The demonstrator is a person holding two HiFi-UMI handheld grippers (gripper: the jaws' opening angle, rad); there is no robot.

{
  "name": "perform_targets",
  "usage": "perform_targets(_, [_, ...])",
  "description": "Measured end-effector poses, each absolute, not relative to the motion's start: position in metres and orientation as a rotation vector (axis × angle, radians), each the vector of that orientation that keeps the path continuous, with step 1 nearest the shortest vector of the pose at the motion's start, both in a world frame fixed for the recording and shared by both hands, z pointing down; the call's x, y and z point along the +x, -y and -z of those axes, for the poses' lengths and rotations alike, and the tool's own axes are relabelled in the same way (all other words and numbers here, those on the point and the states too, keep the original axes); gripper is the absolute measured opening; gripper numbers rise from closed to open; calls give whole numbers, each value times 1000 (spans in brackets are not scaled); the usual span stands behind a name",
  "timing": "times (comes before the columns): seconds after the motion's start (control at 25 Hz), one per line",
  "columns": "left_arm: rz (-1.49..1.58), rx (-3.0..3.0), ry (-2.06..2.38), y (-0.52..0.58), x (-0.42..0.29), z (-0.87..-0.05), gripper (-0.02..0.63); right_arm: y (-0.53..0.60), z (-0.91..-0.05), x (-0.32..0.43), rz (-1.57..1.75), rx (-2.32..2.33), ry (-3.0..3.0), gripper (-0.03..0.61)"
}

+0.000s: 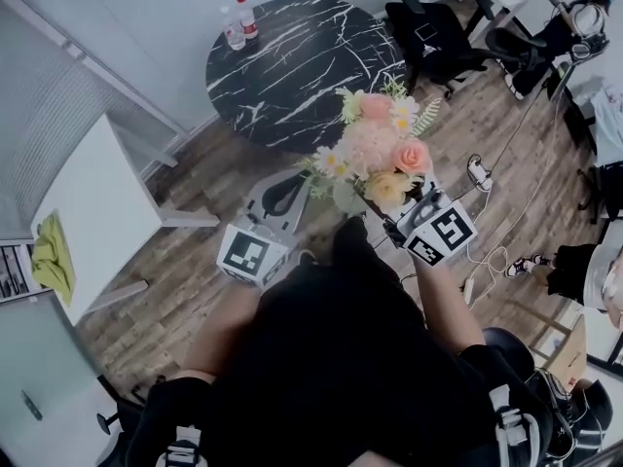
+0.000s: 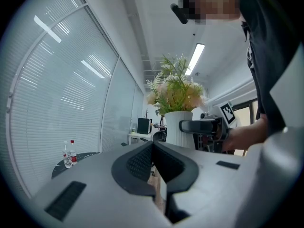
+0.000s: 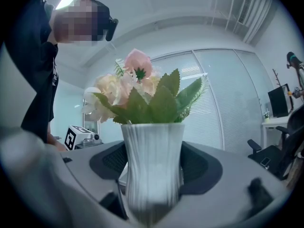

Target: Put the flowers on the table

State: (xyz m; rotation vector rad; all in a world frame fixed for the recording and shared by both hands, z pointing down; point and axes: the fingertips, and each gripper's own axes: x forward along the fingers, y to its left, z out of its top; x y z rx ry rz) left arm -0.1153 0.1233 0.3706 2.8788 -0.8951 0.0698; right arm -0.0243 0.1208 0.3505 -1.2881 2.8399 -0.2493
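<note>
A bouquet of pink, cream and white flowers (image 1: 382, 152) stands in a white ribbed vase (image 3: 153, 167). My right gripper (image 1: 387, 218) is shut on the vase's waist and holds it upright in the air over the wooden floor. The round black marble table (image 1: 292, 61) lies just beyond the flowers. My left gripper (image 1: 288, 187) hangs to the left of the bouquet, shut with nothing in it. In the left gripper view its pads (image 2: 142, 160) meet, and the vase (image 2: 179, 127) with the right gripper (image 2: 205, 126) shows ahead to the right.
Two water bottles (image 1: 240, 21) stand at the black table's far left edge. A white table (image 1: 92, 212) with a yellow cloth (image 1: 51, 256) is on the left. Black office chairs (image 1: 433, 37) and floor cables (image 1: 492, 251) lie to the right.
</note>
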Motion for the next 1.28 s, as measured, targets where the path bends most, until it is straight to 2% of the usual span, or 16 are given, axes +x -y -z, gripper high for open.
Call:
perform_targets(0.8, [-146,2811,1073,10,-21,-371,8,31,-361,79,295,-1117,-2909,339])
perform_targets(1.28, [-207,2777,1248,56,30,-366,8,85,-370,121,334,-917,-2972,339])
